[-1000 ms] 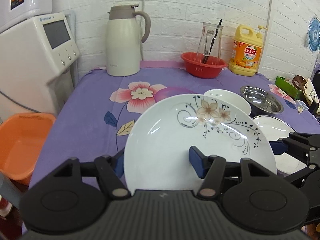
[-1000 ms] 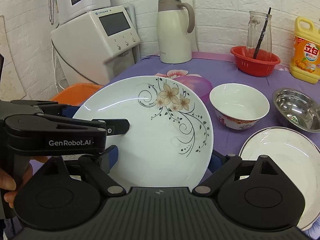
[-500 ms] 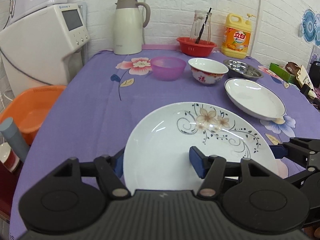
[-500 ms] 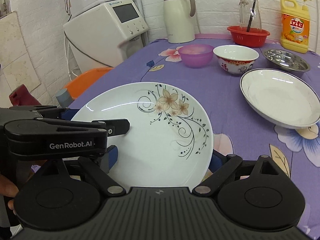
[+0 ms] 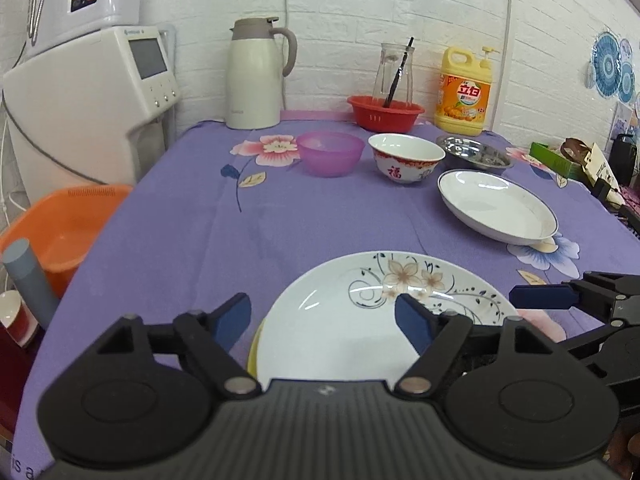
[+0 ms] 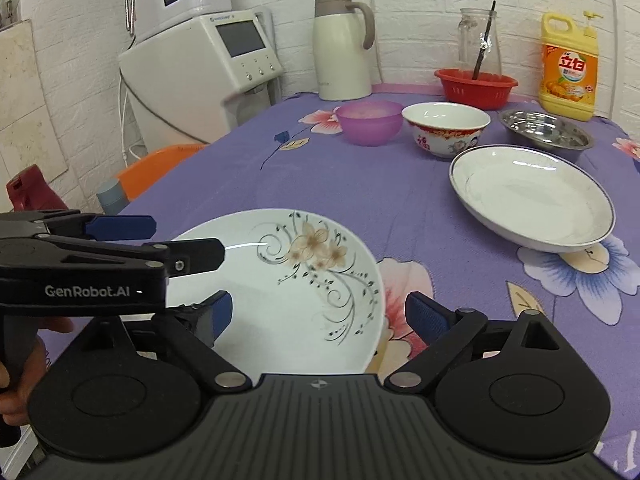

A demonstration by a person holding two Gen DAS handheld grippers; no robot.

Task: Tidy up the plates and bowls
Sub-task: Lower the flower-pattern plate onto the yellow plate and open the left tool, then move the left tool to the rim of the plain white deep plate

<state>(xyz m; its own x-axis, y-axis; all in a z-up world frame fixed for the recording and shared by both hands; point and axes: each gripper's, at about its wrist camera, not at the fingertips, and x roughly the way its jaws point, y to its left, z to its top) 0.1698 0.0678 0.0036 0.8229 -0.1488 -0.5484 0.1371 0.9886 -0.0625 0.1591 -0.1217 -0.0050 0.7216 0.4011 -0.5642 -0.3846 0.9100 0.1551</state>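
1. Carried in from mid-air, the floral plate (image 5: 384, 316) now rests at the table's near edge on a yellow plate (image 5: 253, 350); the left gripper (image 5: 324, 316) has just been opening and straddles its rim without pressing.
2. The right gripper (image 6: 316, 316) also stands open, at the opposite rim.
3. Beyond lie one white plate (image 5: 498, 208) and three bowls: steel (image 5: 474, 156), porcelain (image 5: 406, 160), purple (image 5: 330, 152).

The flowered plate (image 5: 360, 320) is glossy glazed ceramic, as are the plain white plate (image 5: 496, 208) and the red-patterned bowl (image 5: 404, 160). The purple bowl (image 5: 330, 152) looks like translucent matt plastic; the steel bowl (image 5: 474, 156) is shiny metal. A smooth printed purple cloth (image 5: 200, 240) covers the bench. The red basket (image 5: 384, 112) is plastic, the jug (image 5: 394, 76) clear glass, and the wall (image 5: 340, 8) rough white brick.
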